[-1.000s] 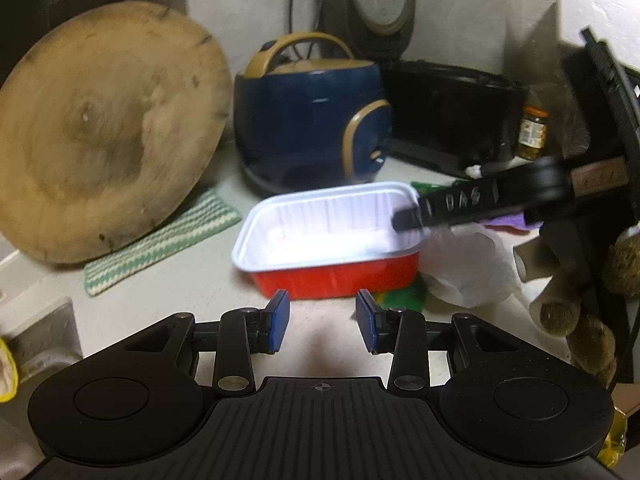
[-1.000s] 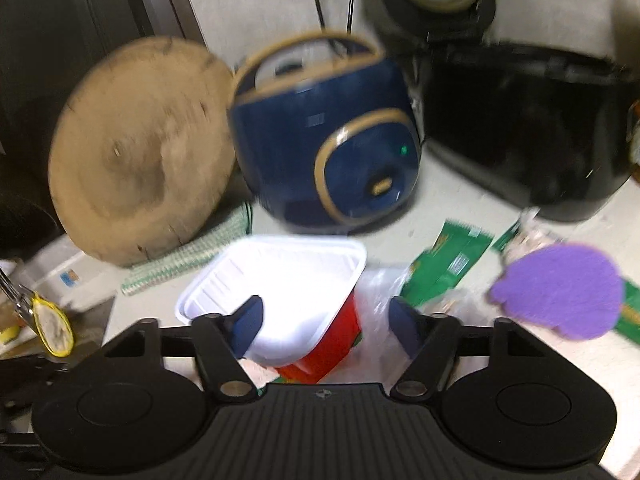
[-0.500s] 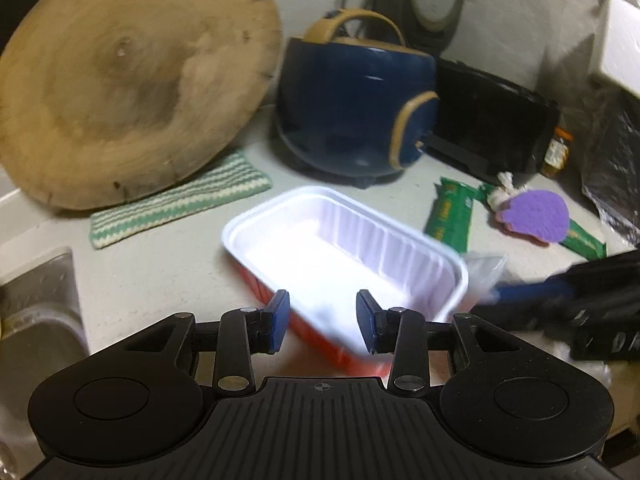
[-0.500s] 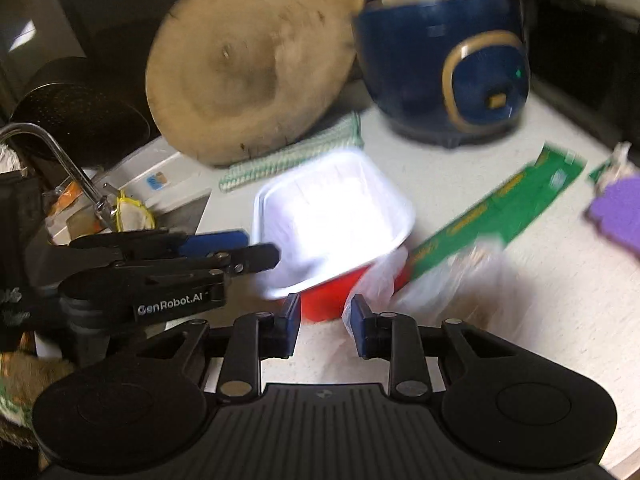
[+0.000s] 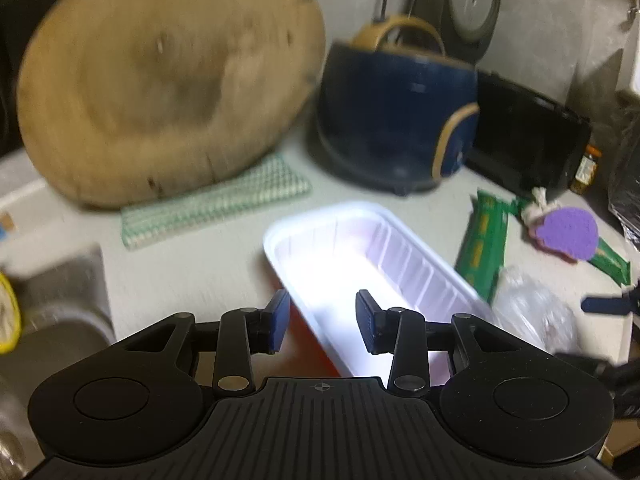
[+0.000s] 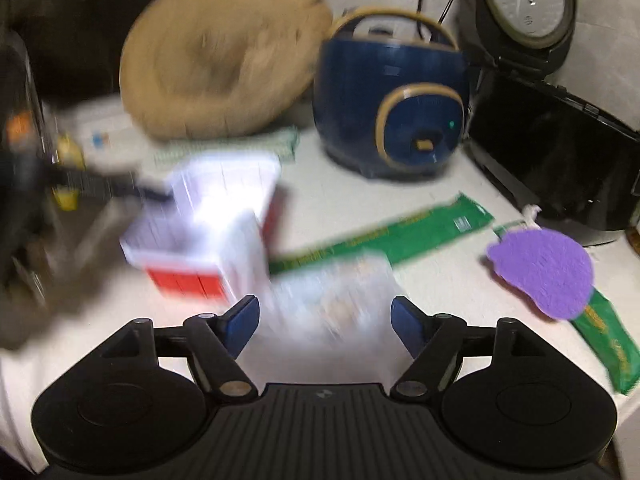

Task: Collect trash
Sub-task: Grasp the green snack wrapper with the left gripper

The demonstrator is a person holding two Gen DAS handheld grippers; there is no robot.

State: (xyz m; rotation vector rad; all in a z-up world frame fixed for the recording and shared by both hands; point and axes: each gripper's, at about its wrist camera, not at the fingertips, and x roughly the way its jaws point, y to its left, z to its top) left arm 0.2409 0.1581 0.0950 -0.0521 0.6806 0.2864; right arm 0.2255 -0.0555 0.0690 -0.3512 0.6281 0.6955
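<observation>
A red tray with a white inside [image 5: 372, 264] lies on the counter; it also shows blurred in the right wrist view [image 6: 208, 228]. My left gripper [image 5: 322, 322] is open, its jaws straddling the tray's near rim, one pad inside and one outside. A crumpled clear plastic bag [image 6: 336, 296] lies just ahead of my right gripper [image 6: 324, 324], which is wide open and empty. The bag also shows in the left wrist view [image 5: 532, 312]. Green wrappers [image 6: 392, 232] [image 5: 484, 244] and a purple felt piece [image 6: 548, 268] lie to the right.
A round wooden board [image 5: 160, 92] leans on the wall over a striped cloth [image 5: 216, 200]. A blue rice cooker [image 6: 392, 104] and a black appliance [image 6: 556, 152] stand at the back. A sink [image 5: 52, 300] lies at the left.
My right gripper has opened wide and swung right, over the plastic bag. My left gripper has moved onto the tray's near rim. Both views are blurred by motion.
</observation>
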